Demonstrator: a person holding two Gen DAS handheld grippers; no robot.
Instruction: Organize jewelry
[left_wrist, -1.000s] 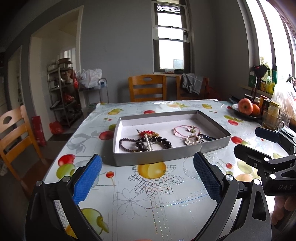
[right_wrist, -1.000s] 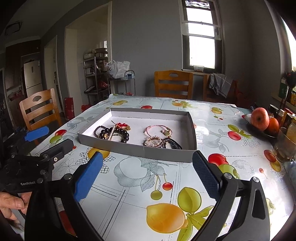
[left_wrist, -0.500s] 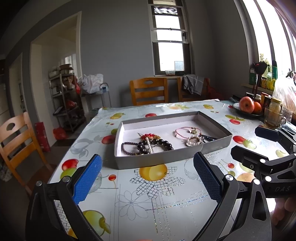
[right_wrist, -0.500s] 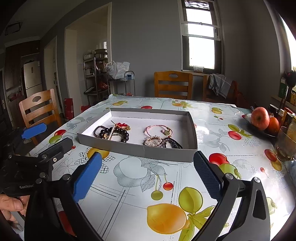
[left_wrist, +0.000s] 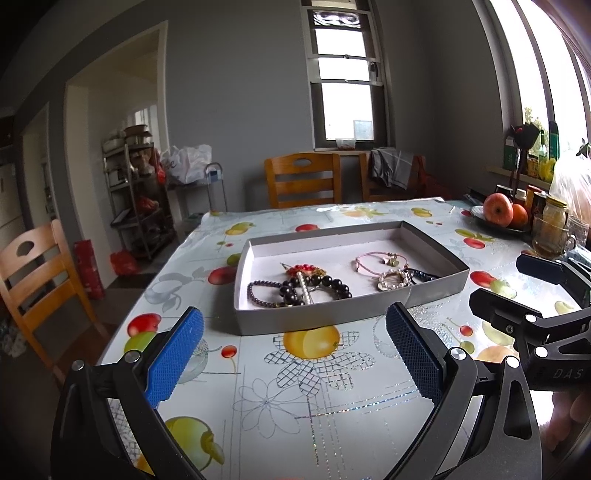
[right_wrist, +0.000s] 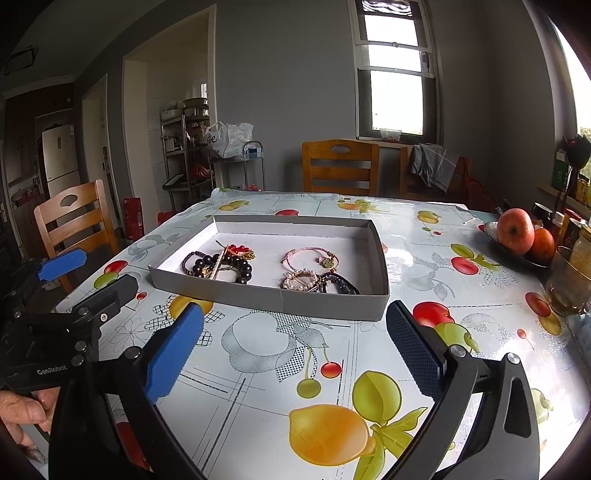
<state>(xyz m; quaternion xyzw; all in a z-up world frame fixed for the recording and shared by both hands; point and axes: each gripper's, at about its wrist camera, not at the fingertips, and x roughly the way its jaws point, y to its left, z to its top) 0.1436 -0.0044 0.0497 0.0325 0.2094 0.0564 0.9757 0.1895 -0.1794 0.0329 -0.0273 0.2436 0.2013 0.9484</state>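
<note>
The tangled jewelry (left_wrist: 299, 284) pieces overlap inside the tray (left_wrist: 332, 314); its near wall hides their lower edges

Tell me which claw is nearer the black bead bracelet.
Left. The left claw sits just short of the tray wall, almost facing the black bead bracelet. The right claw is off toward the tray's other end.

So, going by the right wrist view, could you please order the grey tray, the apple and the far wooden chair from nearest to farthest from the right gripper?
1. Grey tray, straight ahead of the right gripper.
2. Apple, right, on a plate.
3. Wooden chair, beyond the table's far edge.
</note>
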